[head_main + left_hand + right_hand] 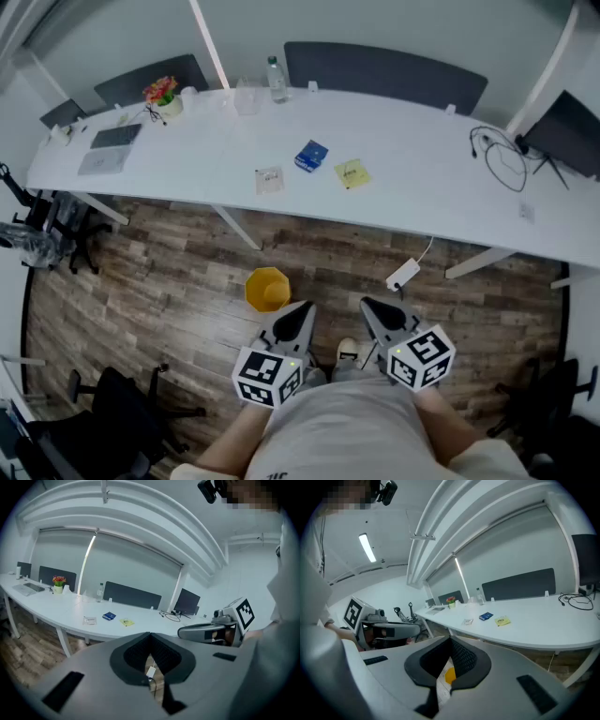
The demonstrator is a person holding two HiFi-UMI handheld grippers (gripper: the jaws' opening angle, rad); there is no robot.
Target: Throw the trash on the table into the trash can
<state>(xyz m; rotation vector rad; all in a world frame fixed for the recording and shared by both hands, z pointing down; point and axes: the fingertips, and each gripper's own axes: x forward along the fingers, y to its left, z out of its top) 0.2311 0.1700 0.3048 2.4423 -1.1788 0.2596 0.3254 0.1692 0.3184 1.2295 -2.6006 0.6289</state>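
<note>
I held left gripper (pixel 301 315) and right gripper (pixel 374 310) clenched, empty; yellow wrapper (pixel 352 173) beside blue packet (pixel 311 155) looked light, edge-pinchable.

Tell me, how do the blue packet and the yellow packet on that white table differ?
Colour: the blue packet is dark blue, the yellow packet pale yellow. Place: in the head view the blue packet lies left of the yellow packet and farther from the table's near edge. Both are small, lie flat on the white table, and do not touch each other.
</note>
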